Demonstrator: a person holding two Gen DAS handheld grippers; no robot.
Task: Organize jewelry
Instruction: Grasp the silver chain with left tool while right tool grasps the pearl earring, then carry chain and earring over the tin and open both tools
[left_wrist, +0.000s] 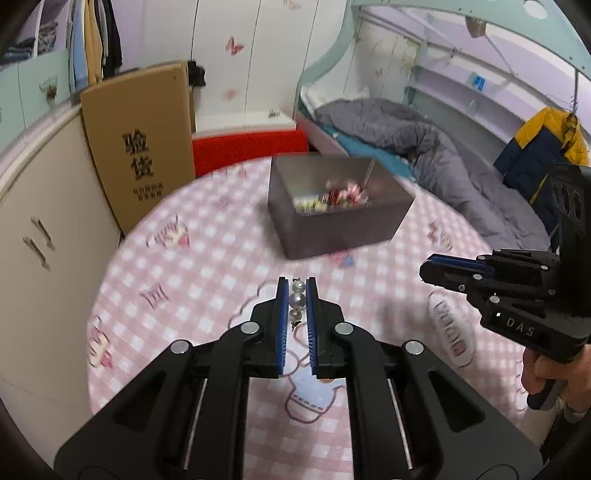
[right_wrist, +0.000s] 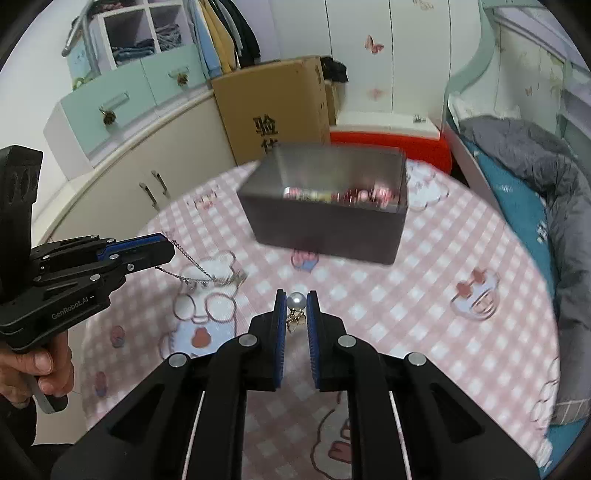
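The pearl piece (left_wrist: 297, 300), three pearls in a row with a chain (right_wrist: 195, 271) trailing from it, sits pinched between the blue pads of the left claw (left_wrist: 297, 295), which is closed down to the width of the pearls and held above the counter (left_wrist: 207, 258); in the right wrist view that chain droops from the claw tip toward the checked cloth and may be touching it. The right claw (right_wrist: 296, 301) is likewise narrowed onto a single pearl earring (right_wrist: 296, 301) with a small gold fitting hanging below the bead. Both pieces are near the dark open box (left_wrist: 332, 221), which stands further back on the counter and already holds a blurred jumble of coloured jewelry. The step in hand looks like carrying each piece over the box and letting go inside. To do it well, lift the left claw high enough that the hanging chain clears the near wall of the box rather than snagging on the rim, bring one claw in at a time so they do not crowd, and open only once the pearls are well inside the walls.
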